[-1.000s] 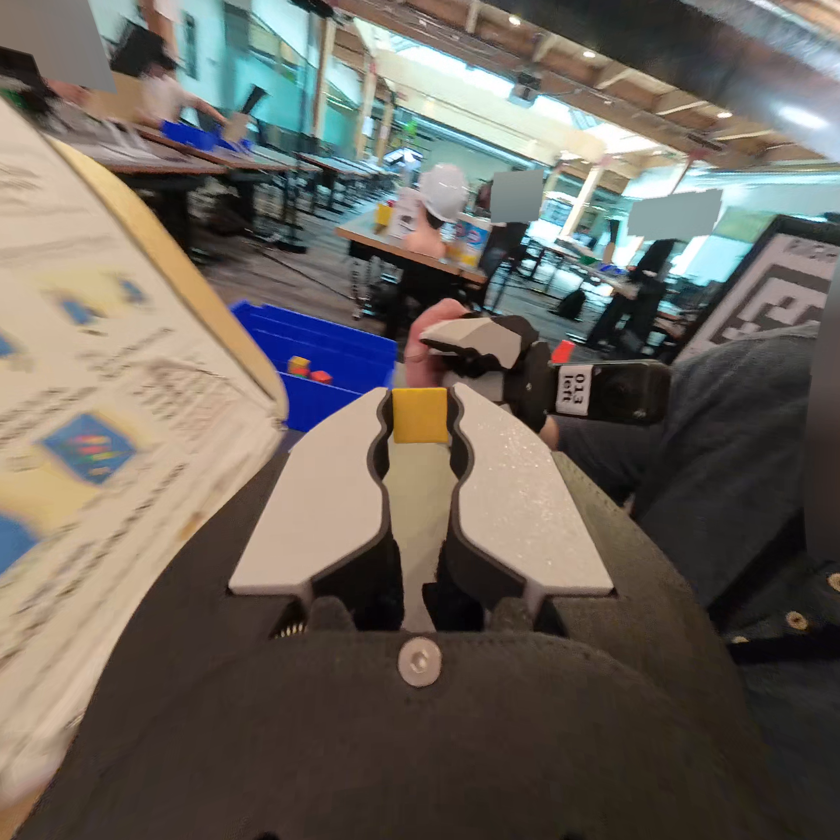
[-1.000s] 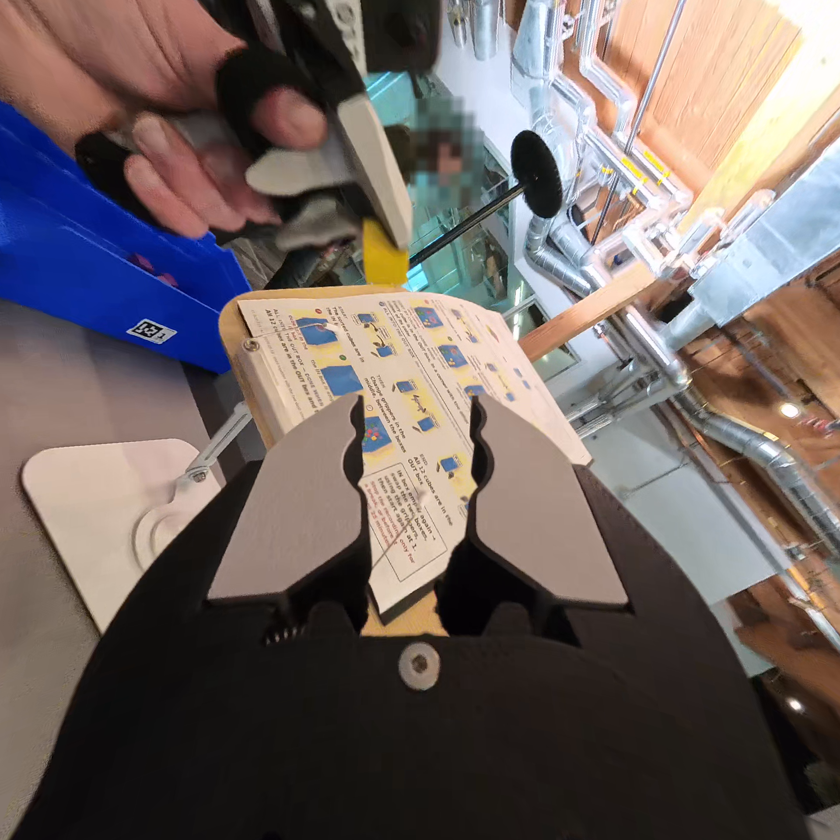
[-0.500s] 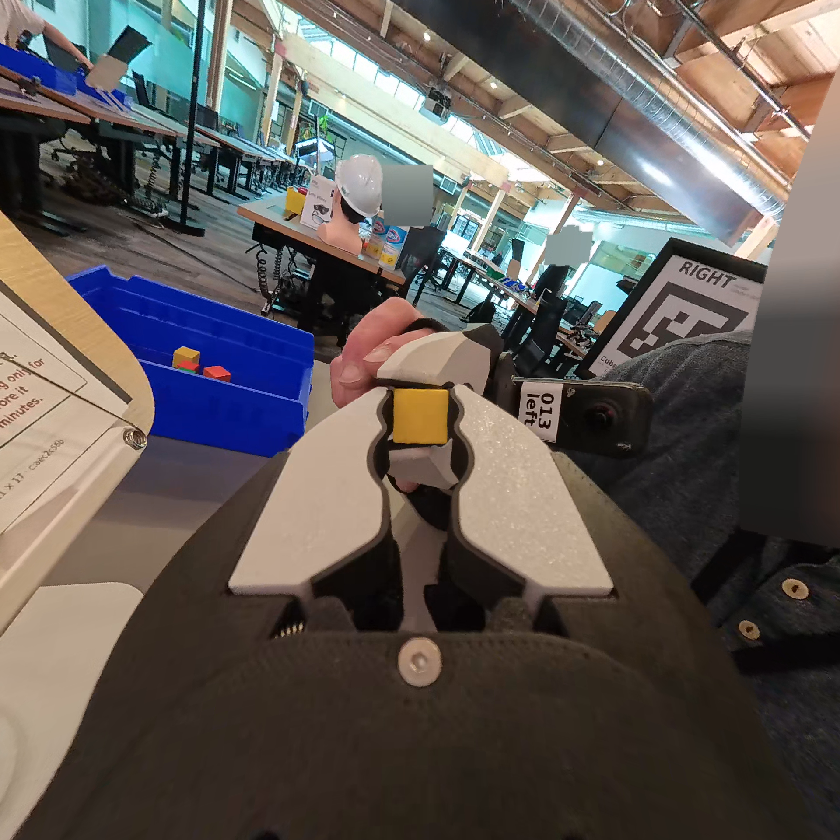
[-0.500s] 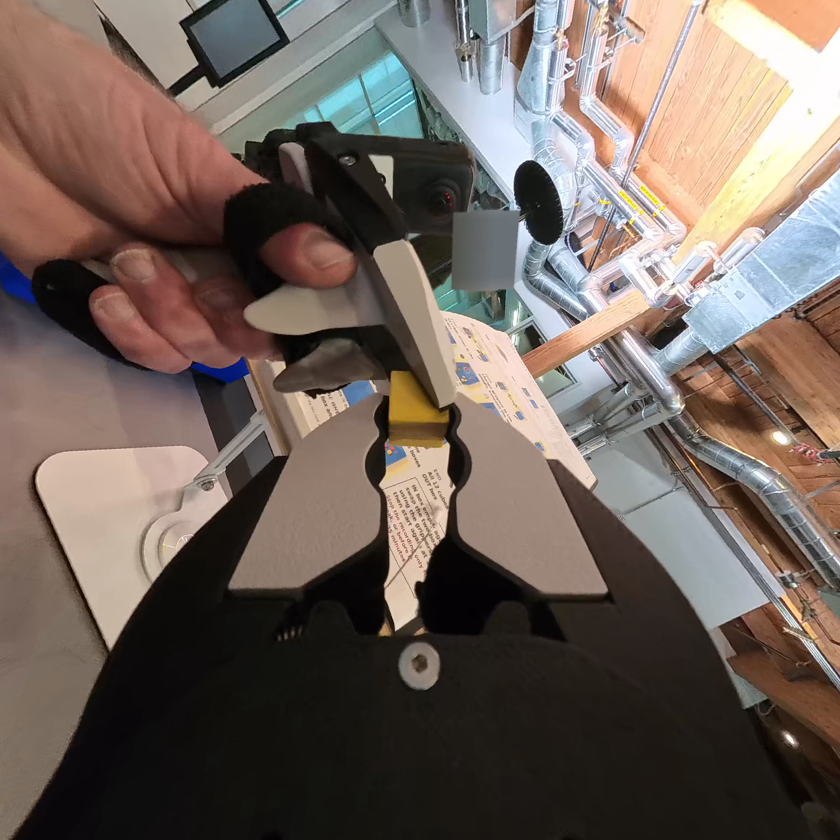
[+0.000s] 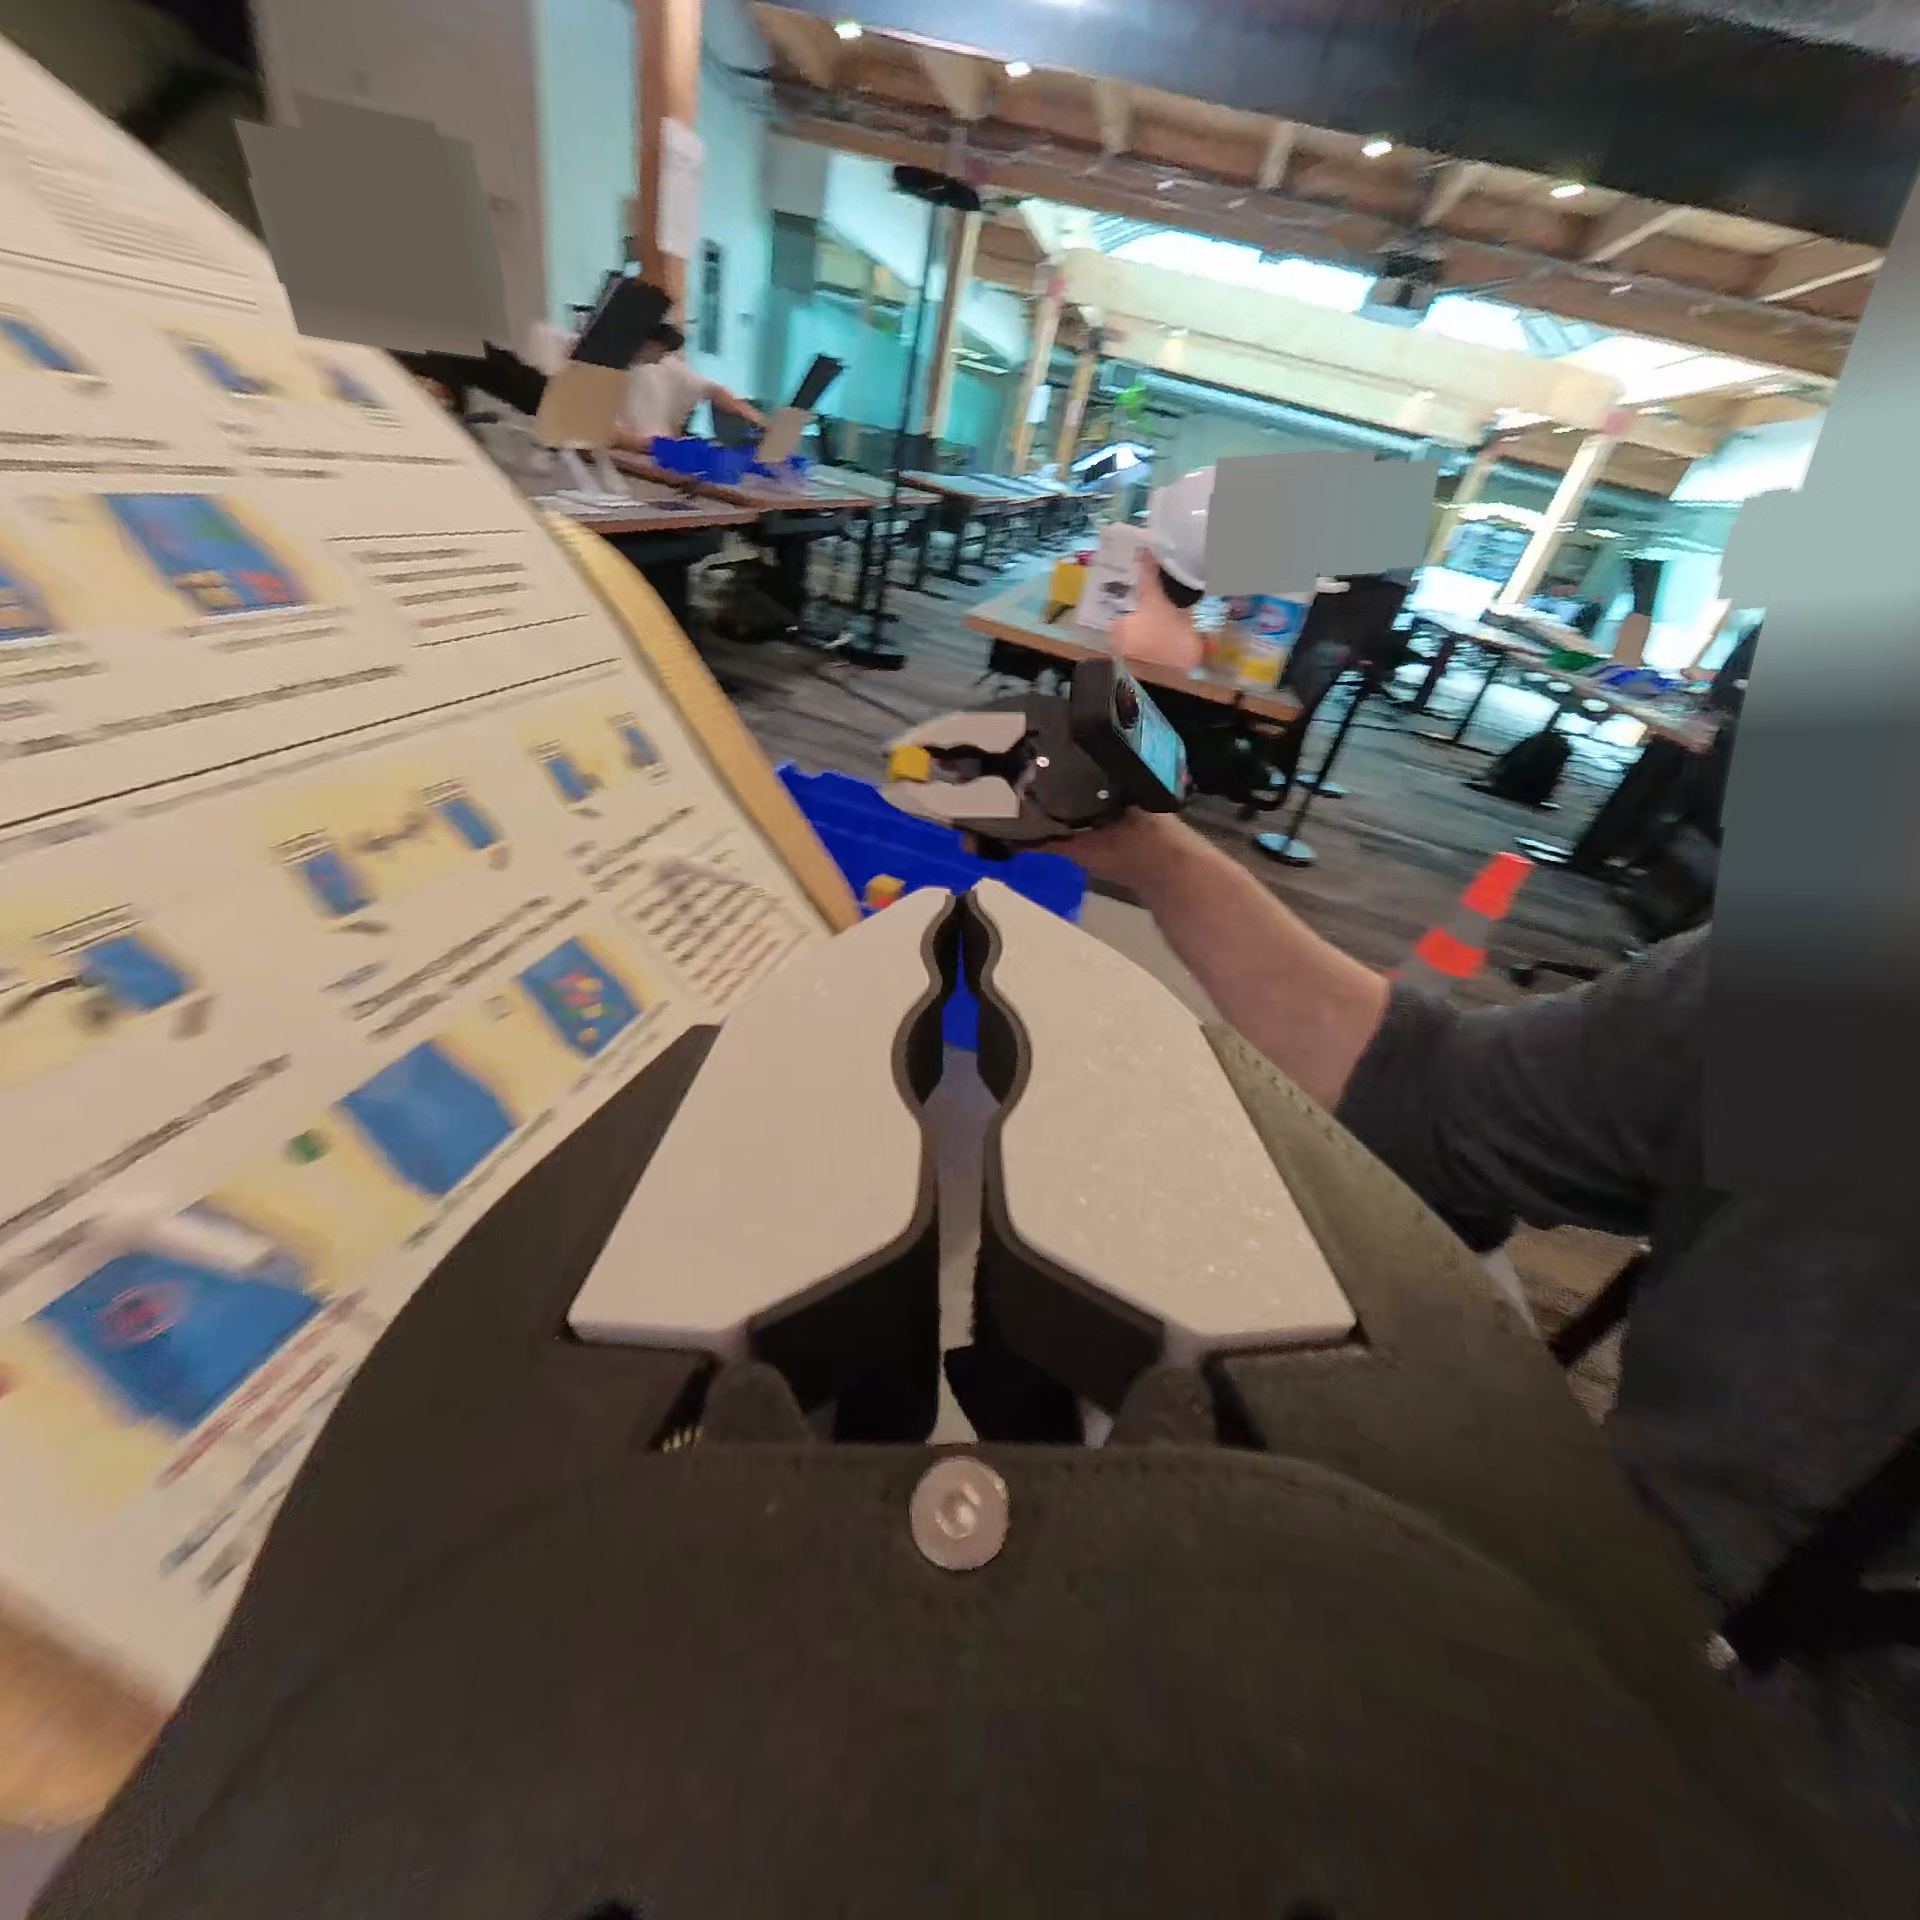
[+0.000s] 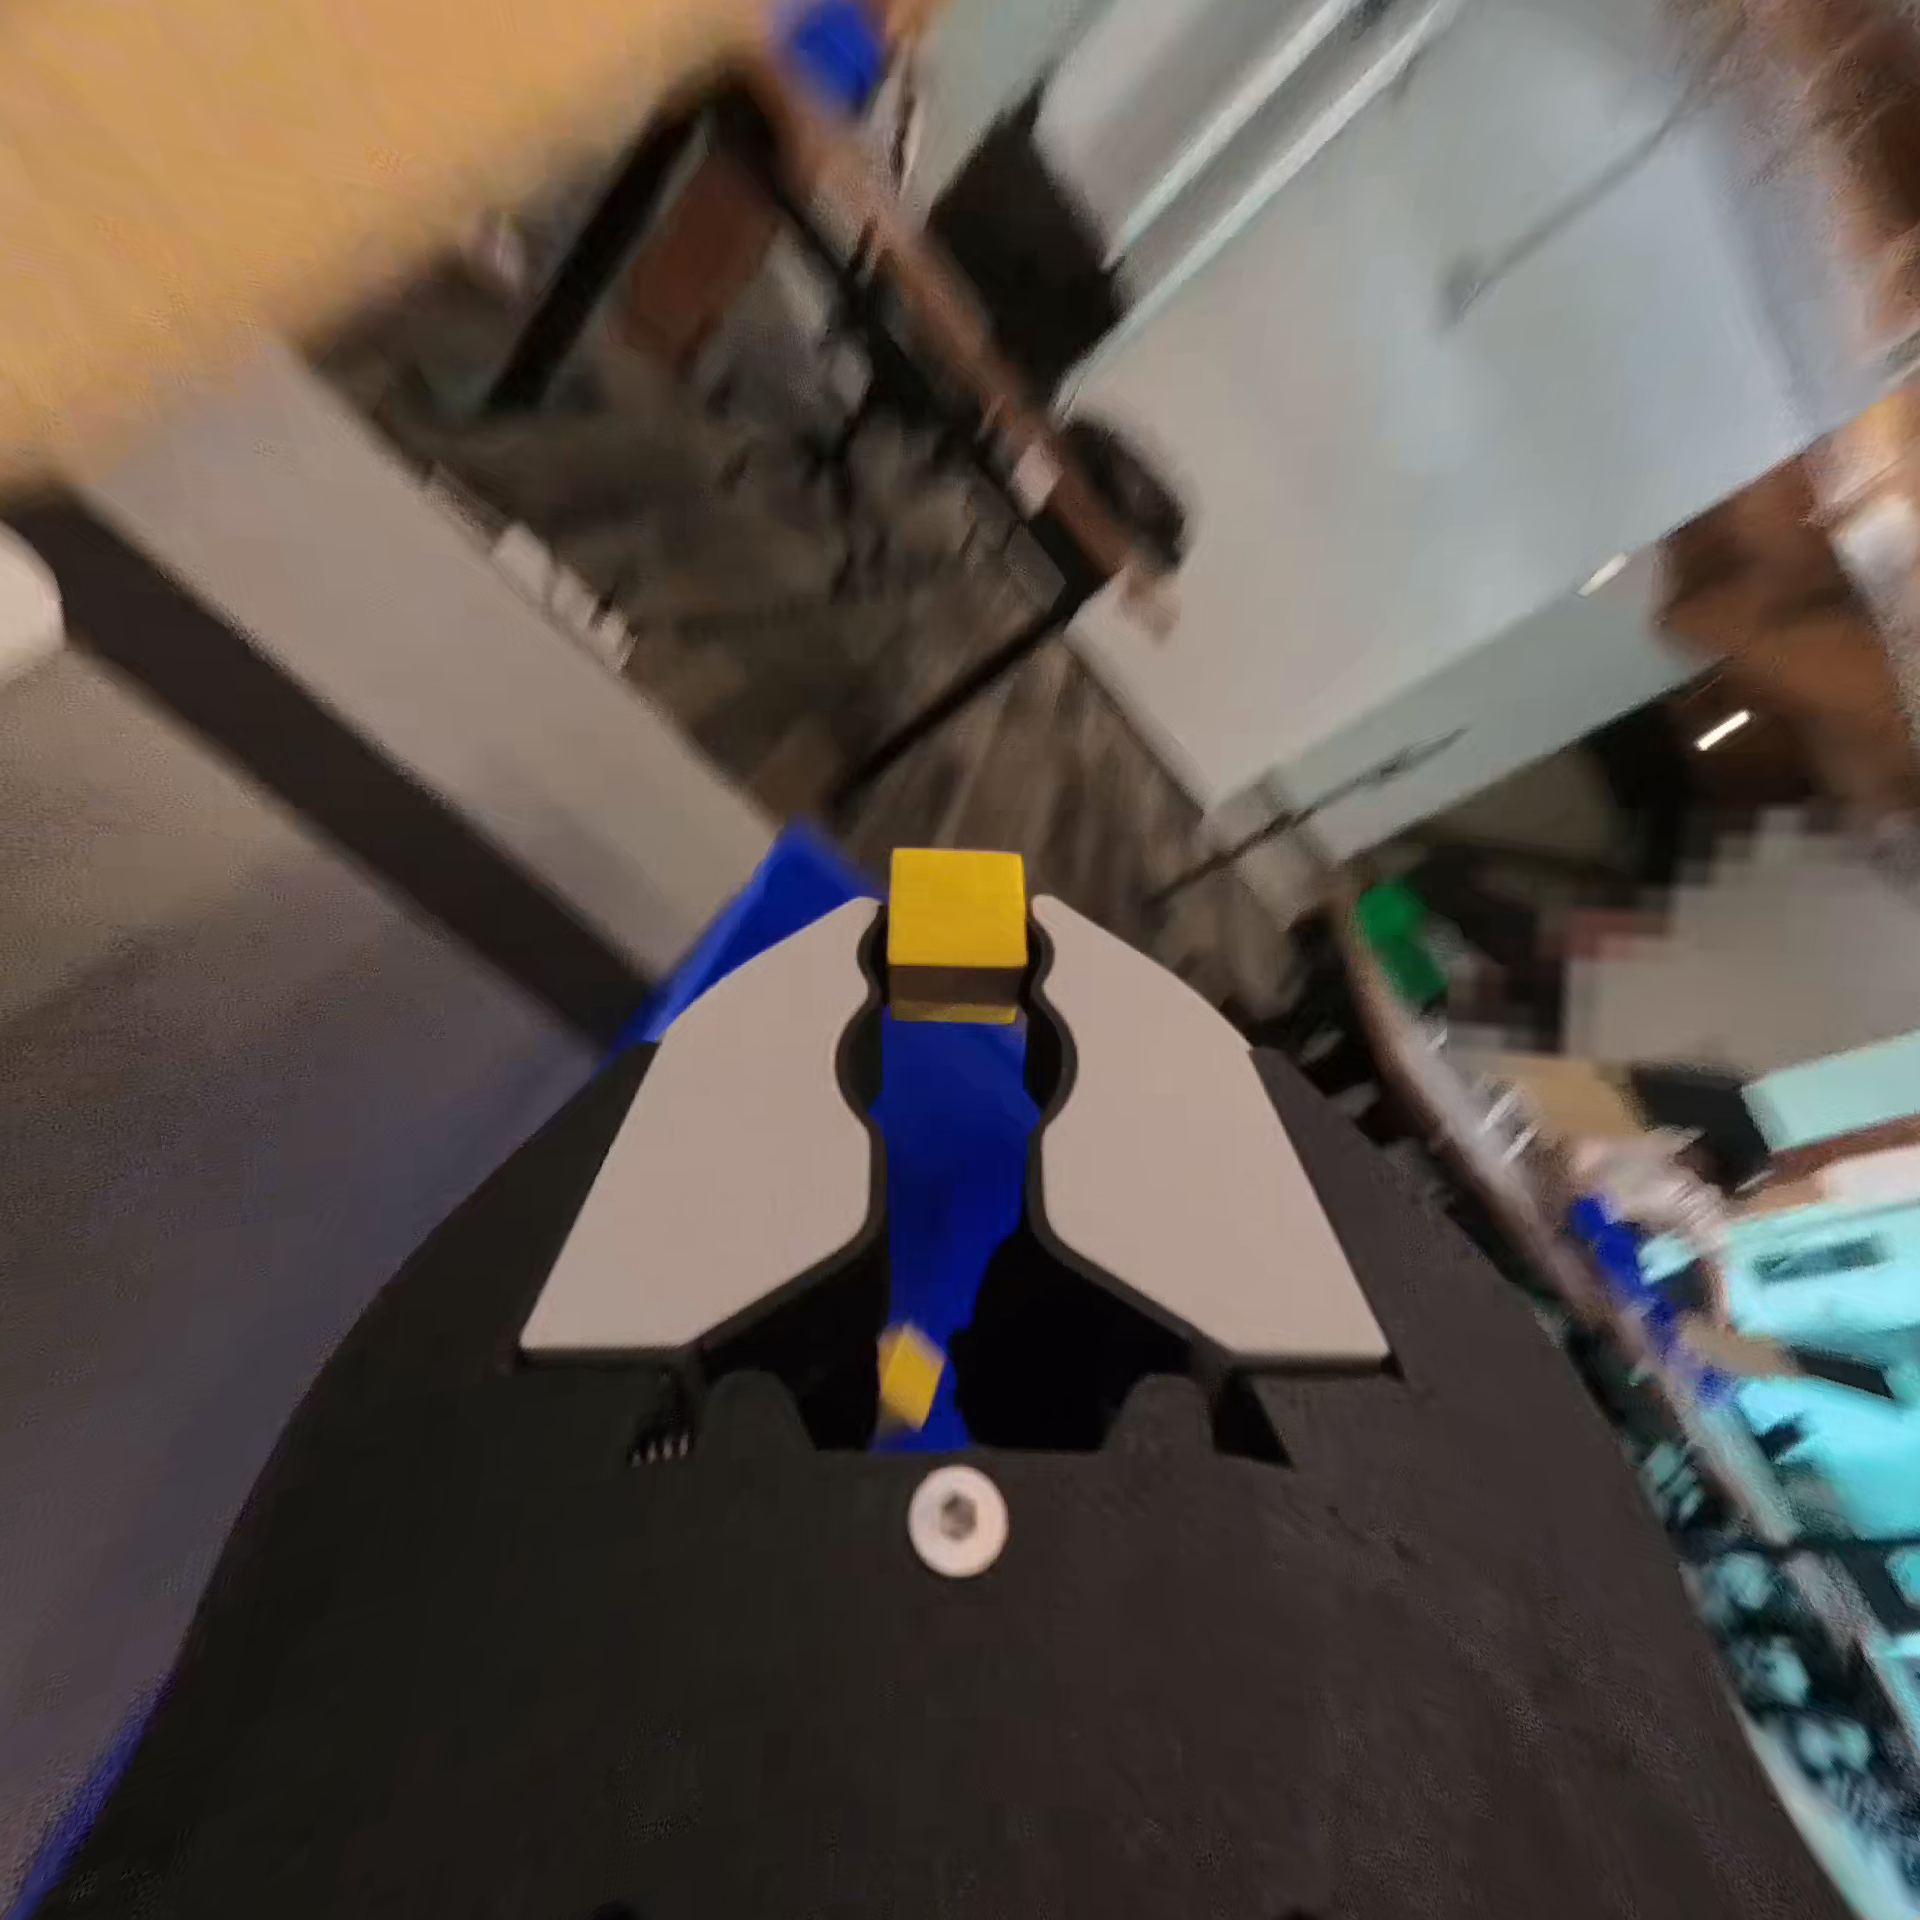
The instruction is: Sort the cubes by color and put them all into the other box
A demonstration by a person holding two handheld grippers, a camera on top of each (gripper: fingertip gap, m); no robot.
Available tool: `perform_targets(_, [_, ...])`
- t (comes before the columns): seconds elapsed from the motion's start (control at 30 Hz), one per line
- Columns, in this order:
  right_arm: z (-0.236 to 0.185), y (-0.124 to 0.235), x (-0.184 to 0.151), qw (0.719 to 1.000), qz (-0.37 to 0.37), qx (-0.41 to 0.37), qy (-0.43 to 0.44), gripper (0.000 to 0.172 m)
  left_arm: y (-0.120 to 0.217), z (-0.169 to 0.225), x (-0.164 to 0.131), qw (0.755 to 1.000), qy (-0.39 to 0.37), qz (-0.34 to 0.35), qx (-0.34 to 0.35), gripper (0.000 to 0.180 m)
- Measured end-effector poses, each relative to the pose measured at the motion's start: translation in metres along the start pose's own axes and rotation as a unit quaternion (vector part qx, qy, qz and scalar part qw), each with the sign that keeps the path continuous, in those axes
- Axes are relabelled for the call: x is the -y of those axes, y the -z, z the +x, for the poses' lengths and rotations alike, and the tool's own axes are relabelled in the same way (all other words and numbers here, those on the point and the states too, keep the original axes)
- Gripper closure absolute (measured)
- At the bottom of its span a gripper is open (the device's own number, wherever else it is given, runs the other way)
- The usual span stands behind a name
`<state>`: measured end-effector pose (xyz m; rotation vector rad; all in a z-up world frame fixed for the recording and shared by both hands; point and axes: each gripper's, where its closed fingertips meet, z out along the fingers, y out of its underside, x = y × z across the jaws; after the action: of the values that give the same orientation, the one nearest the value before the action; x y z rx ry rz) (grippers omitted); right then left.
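My right gripper is shut on a yellow cube, with both pads pressed on its sides at the fingertips. It hangs over a blue box. A second yellow cube lies in that box. The left wrist view shows the right gripper farther off, holding the yellow cube above the blue box, where another small cube lies. My left gripper is shut, with nothing between its fingertips.
A large instruction board on a wooden backing stands close on the left. A person's arm reaches in from the right. An orange cone stands on the floor beyond. The grey tabletop lies left of the box.
The yellow cube passed from my left gripper to my right one. The left let go, drew back and shut on nothing. The right swung away with the cube to above the blue box.
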<state>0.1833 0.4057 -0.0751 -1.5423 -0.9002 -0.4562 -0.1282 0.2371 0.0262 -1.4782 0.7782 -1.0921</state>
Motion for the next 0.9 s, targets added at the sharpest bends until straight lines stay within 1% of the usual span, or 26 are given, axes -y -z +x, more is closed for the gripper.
perform_targets(0.03, [-0.010,-0.010,-0.032,0.997,-0.056,0.043,-0.009,0.149,0.007,-0.009,0.001,1.000,-0.001,-0.002,0.019,0.180])
perform_targets(0.07, [-0.018,-0.017,-0.057,0.993,-0.093,0.068,-0.013,0.149,0.014,-0.016,0.003,1.000,-0.002,-0.001,0.031,0.180])
perform_targets(0.13, [-0.029,-0.027,-0.101,0.981,-0.165,0.093,-0.028,0.149,0.024,-0.026,0.005,0.999,0.004,0.003,0.038,0.179])
perform_targets(0.17, [-0.038,-0.029,-0.119,0.974,-0.194,0.114,-0.031,0.148,0.027,-0.030,0.005,0.999,0.008,0.004,0.042,0.179])
perform_targets(0.2, [-0.040,-0.032,-0.132,0.971,-0.210,0.112,-0.035,0.146,0.030,-0.035,0.005,0.999,0.009,0.002,0.050,0.179])
perform_targets(0.27, [-0.039,-0.035,-0.145,0.966,-0.230,0.108,-0.050,0.138,0.036,-0.046,0.002,0.997,0.006,-0.007,0.072,0.179])
perform_targets(0.3, [-0.035,-0.035,-0.145,0.968,-0.222,0.103,-0.061,0.136,0.039,-0.052,-0.001,0.996,0.003,-0.015,0.084,0.179])
perform_targets(0.4, [-0.019,-0.032,-0.128,0.975,-0.181,0.082,-0.096,0.137,0.051,-0.074,-0.010,0.990,-0.002,-0.049,0.131,0.174])
perform_targets(0.47, [-0.012,-0.029,-0.119,0.979,-0.167,0.070,-0.093,0.138,0.064,-0.091,-0.014,0.985,0.002,-0.060,0.163,0.171])
perform_targets(0.53, [-0.010,-0.028,-0.113,0.982,-0.161,0.062,-0.083,0.140,0.084,-0.116,-0.018,0.974,0.002,-0.071,0.217,0.163])
perform_targets(0.63, [-0.016,-0.030,-0.108,0.984,-0.158,0.063,-0.053,0.141,0.128,-0.162,-0.036,0.940,0.010,-0.115,0.320,0.145])
perform_targets(0.73, [-0.027,-0.033,-0.102,0.985,-0.154,0.068,-0.028,0.143,0.176,-0.203,-0.063,0.895,0.028,-0.173,0.410,0.137])
perform_targets(0.83, [-0.036,-0.035,-0.093,0.987,-0.139,0.077,-0.016,0.145,0.218,-0.236,-0.093,0.843,0.039,-0.235,0.482,0.132])
perform_targets(0.9, [-0.039,-0.035,-0.089,0.988,-0.131,0.080,-0.014,0.146,0.238,-0.252,-0.119,0.815,0.055,-0.286,0.500,0.130])
